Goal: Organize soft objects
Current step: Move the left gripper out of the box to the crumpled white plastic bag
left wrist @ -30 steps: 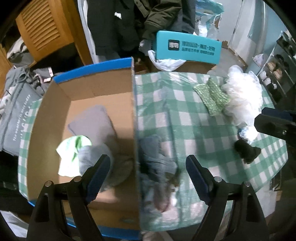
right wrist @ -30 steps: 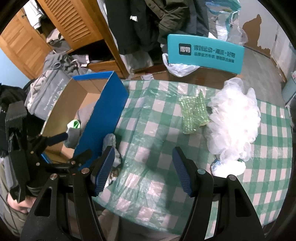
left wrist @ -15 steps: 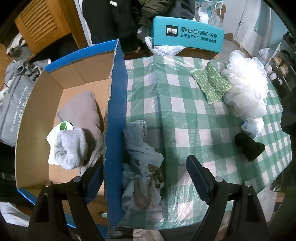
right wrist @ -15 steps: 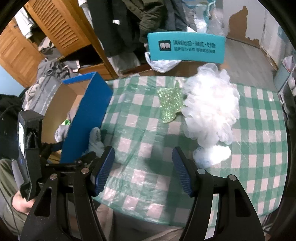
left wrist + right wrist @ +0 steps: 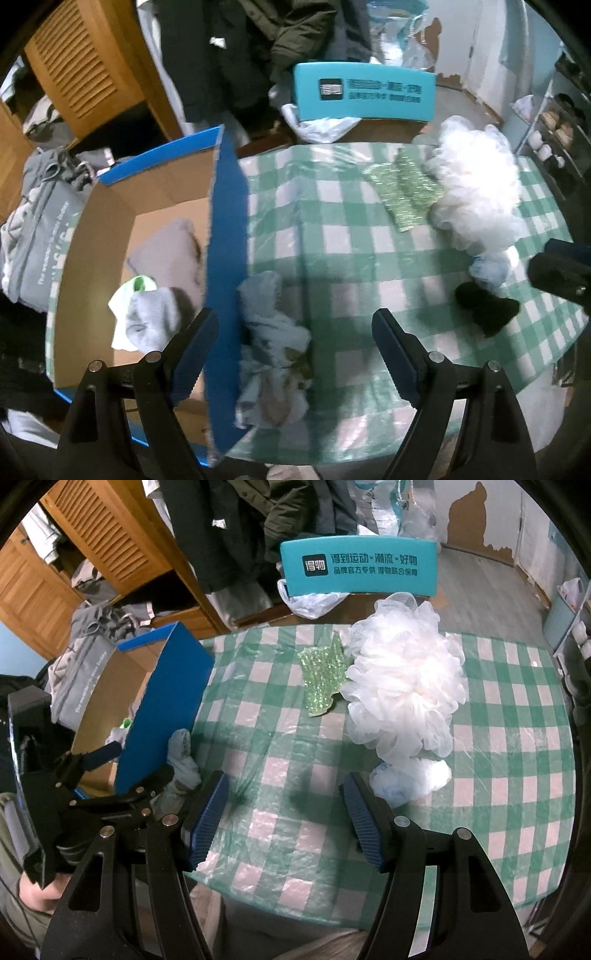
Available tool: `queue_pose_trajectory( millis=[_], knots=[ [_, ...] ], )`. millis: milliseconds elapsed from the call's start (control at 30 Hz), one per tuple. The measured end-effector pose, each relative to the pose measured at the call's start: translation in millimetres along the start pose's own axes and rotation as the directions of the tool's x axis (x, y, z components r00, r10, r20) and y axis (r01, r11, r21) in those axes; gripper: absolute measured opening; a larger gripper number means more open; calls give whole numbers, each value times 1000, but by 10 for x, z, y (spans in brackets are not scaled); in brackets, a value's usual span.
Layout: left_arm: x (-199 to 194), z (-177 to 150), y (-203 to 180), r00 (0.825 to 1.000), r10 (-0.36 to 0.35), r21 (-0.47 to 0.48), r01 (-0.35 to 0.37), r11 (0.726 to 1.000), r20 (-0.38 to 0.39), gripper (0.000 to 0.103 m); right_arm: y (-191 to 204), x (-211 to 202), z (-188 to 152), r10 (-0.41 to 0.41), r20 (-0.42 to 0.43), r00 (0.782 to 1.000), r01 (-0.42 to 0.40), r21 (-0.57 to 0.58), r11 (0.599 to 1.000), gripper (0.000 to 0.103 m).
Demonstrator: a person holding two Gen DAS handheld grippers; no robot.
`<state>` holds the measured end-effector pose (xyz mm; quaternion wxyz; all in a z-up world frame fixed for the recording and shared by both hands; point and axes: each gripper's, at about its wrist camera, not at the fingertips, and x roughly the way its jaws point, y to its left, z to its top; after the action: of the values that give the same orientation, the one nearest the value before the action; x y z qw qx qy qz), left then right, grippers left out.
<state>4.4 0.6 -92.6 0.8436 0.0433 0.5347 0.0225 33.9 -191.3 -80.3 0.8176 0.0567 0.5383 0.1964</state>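
Note:
A blue cardboard box (image 5: 225,236) stands at the table's left and holds a grey cloth (image 5: 168,247) and a rolled grey sock (image 5: 149,325). A crumpled light-blue cloth (image 5: 273,339) lies against the box's outer wall. My left gripper (image 5: 291,354) is open above it, straddling the wall. A black sock (image 5: 485,308), a green sparkly cloth (image 5: 323,677), a large white mesh pouf (image 5: 404,681) and a small pouf (image 5: 410,781) lie on the checked tablecloth (image 5: 277,716). My right gripper (image 5: 286,814) is open and empty over the table's front.
A teal chair back (image 5: 358,568) stands behind the table with a plastic bag (image 5: 312,602) on its seat. Wooden louvred doors (image 5: 110,542) and hanging clothes are behind. The table's front edge is close under my right gripper.
The left gripper has shifted right, from over the box interior to straddling its wall above the light-blue cloth. The right gripper has moved right, toward the poufs. Both stay open.

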Motion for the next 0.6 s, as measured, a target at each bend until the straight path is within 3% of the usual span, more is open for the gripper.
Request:
queue_pose_trajectory(
  millis=[267, 467, 600],
  knots=[
    [274, -32, -213, 996, -25, 38, 28, 999, -80, 86, -115, -14, -35, -12, 1, 1000, 12, 29, 1000, 65],
    [503, -81, -193, 988, -45, 4, 46, 999, -146, 86, -235, 40, -65, -29, -17, 999, 30, 53, 998, 65],
    [532, -94, -220, 990, -7, 25, 10, 1000, -137, 87, -245, 119, -94, -42, -41, 998, 43, 45, 998, 65]
  ],
)
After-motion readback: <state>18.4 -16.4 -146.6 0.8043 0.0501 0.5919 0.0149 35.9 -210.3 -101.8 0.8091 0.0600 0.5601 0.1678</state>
